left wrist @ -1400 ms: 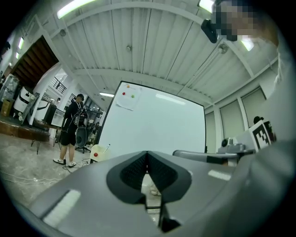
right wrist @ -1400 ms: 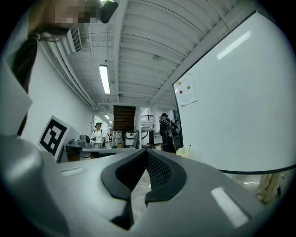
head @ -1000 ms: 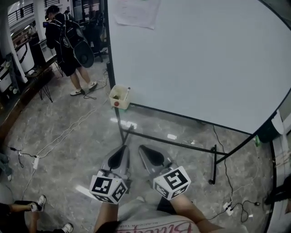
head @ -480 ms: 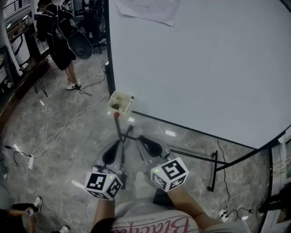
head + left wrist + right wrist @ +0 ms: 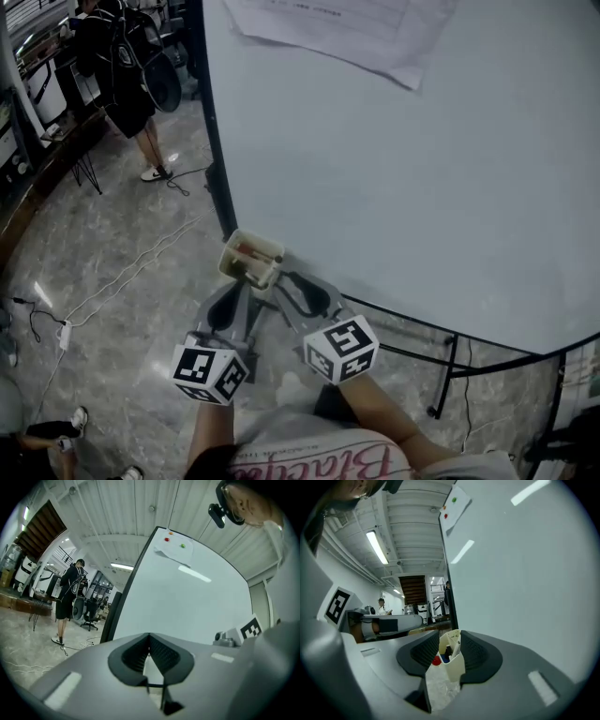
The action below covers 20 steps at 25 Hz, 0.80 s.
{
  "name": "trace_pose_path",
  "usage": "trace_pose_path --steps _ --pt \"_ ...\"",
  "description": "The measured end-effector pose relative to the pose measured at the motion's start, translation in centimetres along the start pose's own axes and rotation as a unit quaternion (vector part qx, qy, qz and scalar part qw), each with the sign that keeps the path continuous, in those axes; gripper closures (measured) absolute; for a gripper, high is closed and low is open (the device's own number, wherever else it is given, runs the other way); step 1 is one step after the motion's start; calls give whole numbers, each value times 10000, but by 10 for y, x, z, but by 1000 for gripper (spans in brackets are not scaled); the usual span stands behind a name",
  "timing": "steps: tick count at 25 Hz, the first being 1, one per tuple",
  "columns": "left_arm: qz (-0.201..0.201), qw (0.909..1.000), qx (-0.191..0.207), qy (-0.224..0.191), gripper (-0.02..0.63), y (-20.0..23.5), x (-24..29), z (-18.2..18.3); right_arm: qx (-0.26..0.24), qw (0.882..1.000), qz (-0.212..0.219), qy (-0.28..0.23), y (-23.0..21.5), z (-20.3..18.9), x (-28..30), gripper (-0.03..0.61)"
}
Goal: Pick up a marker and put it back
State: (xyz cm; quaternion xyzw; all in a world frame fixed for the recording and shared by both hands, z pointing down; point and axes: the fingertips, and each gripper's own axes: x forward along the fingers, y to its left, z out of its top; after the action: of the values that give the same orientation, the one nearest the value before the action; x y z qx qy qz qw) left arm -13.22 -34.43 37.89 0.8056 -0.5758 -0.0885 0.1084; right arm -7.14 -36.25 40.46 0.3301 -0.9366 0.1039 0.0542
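Observation:
A cream marker holder (image 5: 251, 259) hangs at the lower left corner of the whiteboard (image 5: 422, 169), with a red-capped marker (image 5: 247, 250) lying in it. My right gripper (image 5: 293, 284) sits just below and right of the holder, its jaws opening with nothing pressed between them. In the right gripper view the holder (image 5: 453, 660) shows through the gap, with a red cap (image 5: 436, 661) and a blue cap (image 5: 446, 658) inside it. My left gripper (image 5: 231, 296) is just below the holder. In the left gripper view its (image 5: 150, 637) tips meet and hold nothing.
A sheet of paper (image 5: 356, 28) is pinned at the top of the whiteboard. The board's black stand legs (image 5: 448, 367) reach across the floor on the right. A person with a backpack (image 5: 127, 80) stands at the far left, and cables (image 5: 112, 286) trail over the marble floor.
The view and both grippers have moved closer to the whiteboard, up to the marker holder. The right gripper's jaws have spread apart.

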Motion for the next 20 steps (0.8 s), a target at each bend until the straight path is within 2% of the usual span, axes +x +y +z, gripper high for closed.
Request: trace_pose_path --steps 4,8,10,12,14,20 --pt "146 9999 -10 53 615 10 18 0 339 9987 128 364 -19 -18 24 451" --pt "199 9997 -19 115 614 23 33 -1 562 9971 222 452 -27 -27 43 448" --pt "213 9996 -64 154 614 27 36 -2 637 9969 197 414 -29 -28 48 451" --pt "197 9996 -73 179 614 29 37 -1 715 9967 170 333 -29 -27 51 492" --pt "132 9997 -45 212 614 30 37 -1 809 9961 217 274 -27 -24 52 505" --pt "-98 9997 -20 206 614 29 40 9 696 9970 313 -98 -17 6 46 509"
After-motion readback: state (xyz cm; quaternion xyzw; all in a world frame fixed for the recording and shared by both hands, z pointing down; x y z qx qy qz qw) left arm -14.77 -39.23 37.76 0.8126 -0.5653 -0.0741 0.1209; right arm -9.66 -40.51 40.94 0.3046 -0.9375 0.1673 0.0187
